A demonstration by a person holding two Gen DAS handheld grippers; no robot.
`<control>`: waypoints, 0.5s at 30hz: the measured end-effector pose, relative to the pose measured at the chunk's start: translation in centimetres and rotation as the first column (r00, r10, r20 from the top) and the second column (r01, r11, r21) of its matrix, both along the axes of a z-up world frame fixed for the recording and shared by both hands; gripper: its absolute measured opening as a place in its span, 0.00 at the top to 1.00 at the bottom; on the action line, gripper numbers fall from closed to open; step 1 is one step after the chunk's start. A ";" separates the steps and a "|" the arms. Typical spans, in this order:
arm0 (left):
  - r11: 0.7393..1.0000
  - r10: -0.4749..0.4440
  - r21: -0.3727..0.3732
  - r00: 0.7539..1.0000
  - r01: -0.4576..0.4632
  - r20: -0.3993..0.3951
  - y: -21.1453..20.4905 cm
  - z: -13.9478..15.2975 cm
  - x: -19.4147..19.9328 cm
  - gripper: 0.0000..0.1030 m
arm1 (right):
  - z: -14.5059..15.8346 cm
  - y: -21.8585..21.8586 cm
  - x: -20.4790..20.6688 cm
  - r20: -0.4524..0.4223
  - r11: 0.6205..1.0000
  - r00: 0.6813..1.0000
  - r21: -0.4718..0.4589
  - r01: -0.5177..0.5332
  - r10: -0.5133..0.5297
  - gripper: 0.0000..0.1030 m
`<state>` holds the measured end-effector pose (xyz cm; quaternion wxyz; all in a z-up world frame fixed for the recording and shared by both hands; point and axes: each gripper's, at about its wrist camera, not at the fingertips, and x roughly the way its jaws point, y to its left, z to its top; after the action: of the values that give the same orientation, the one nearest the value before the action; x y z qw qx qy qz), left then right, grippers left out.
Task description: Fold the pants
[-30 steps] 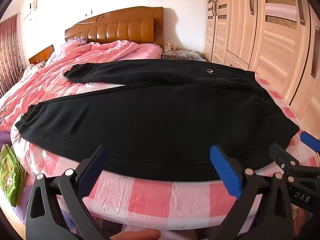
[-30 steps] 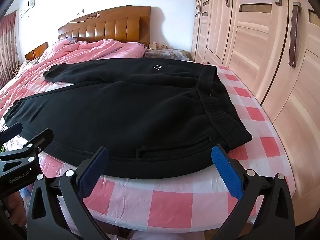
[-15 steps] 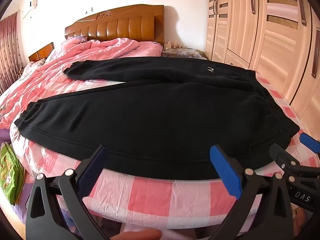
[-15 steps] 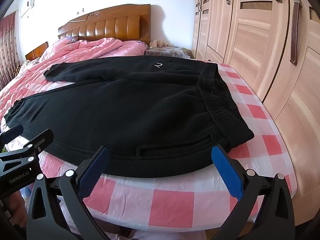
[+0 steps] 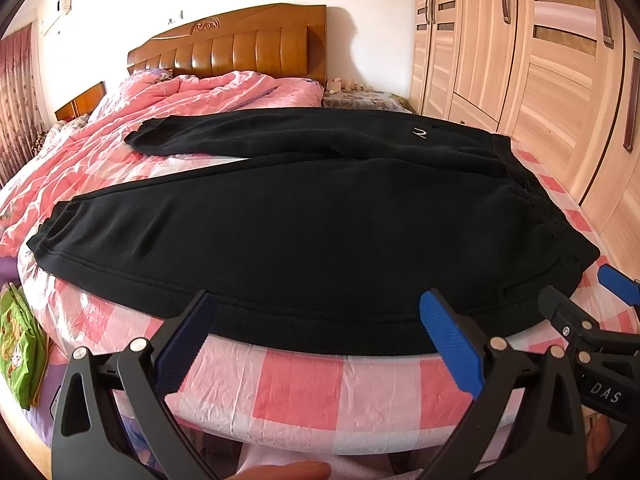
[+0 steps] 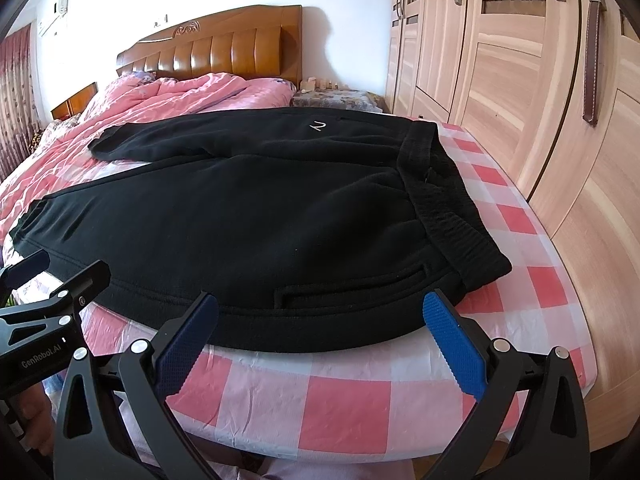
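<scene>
Black pants (image 5: 312, 220) (image 6: 256, 224) lie flat across a pink checked bed (image 5: 304, 392) (image 6: 352, 396), waistband to the right, both legs spread toward the left. A small white logo (image 5: 420, 133) marks the far leg. My left gripper (image 5: 320, 336) hovers open just short of the near leg's side seam, touching nothing. My right gripper (image 6: 324, 332) is open too, in front of the near hip pocket (image 6: 352, 284), close to the waistband corner (image 6: 484, 268). Each gripper shows at the edge of the other's view.
A wooden wardrobe (image 6: 540, 92) runs along the right side of the bed. A bunched pink duvet (image 5: 192, 96) and a wooden headboard (image 5: 236, 44) are at the far end. A green bag (image 5: 18, 352) sits low at the left. A nightstand (image 6: 336, 100) stands by the headboard.
Both grippers have edged slightly lower and closer to the pants' near edge; the pants lie as before and both grippers stay open.
</scene>
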<state>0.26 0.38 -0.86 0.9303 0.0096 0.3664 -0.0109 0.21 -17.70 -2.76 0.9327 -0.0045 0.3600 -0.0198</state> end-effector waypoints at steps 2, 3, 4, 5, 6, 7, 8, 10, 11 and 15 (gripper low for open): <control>1.000 0.001 0.000 1.000 -0.001 -0.001 0.0 0.0 0.0 0.01 | 0.0 0.1 -0.1 -0.001 1.000 1.000 0.001 0.000 0.000 0.04; 1.000 0.000 -0.001 1.000 0.000 -0.001 0.0 0.0 0.0 0.01 | 0.0 0.0 0.0 0.000 1.000 1.000 0.001 0.000 0.000 0.04; 1.000 -0.001 -0.001 1.000 0.001 -0.002 0.1 0.0 0.0 0.01 | 0.0 0.1 -0.1 -0.001 1.000 1.000 0.002 0.000 0.000 0.04; 1.000 -0.001 -0.001 1.000 0.001 -0.003 0.1 0.0 0.0 0.01 | 0.0 0.1 0.0 -0.002 1.000 1.000 0.002 0.000 0.000 0.04; 1.000 -0.001 0.000 1.000 0.001 -0.003 0.0 -0.1 0.0 0.01 | -0.1 0.1 0.0 -0.003 1.000 1.000 0.003 0.000 0.000 0.04; 1.000 -0.001 -0.001 1.000 0.001 -0.003 0.0 -0.1 0.0 0.01 | -0.1 0.1 -0.1 -0.003 1.000 1.000 0.003 0.000 0.000 0.04; 1.000 -0.002 -0.001 1.000 0.002 -0.004 0.1 -0.1 0.0 0.01 | -0.2 0.2 -0.1 -0.002 1.000 1.000 0.004 0.000 0.000 0.04; 1.000 -0.002 -0.001 1.000 0.002 -0.004 0.1 -0.1 0.0 0.01 | -0.1 0.1 0.0 -0.003 1.000 1.000 0.004 0.000 0.000 0.04; 1.000 -0.002 -0.001 1.000 0.002 -0.003 0.1 -0.1 0.0 0.01 | -0.1 0.1 0.0 -0.004 1.000 1.000 0.005 0.000 0.000 0.04; 1.000 -0.003 -0.001 1.000 0.003 -0.004 0.0 -0.1 0.0 0.01 | -0.2 0.3 -0.2 -0.006 1.000 1.000 0.007 -0.001 0.001 0.04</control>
<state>0.26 0.43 -1.00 0.9296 0.0095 0.3681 -0.0124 0.04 -17.44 -2.99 0.9316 -0.0013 0.3630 -0.0180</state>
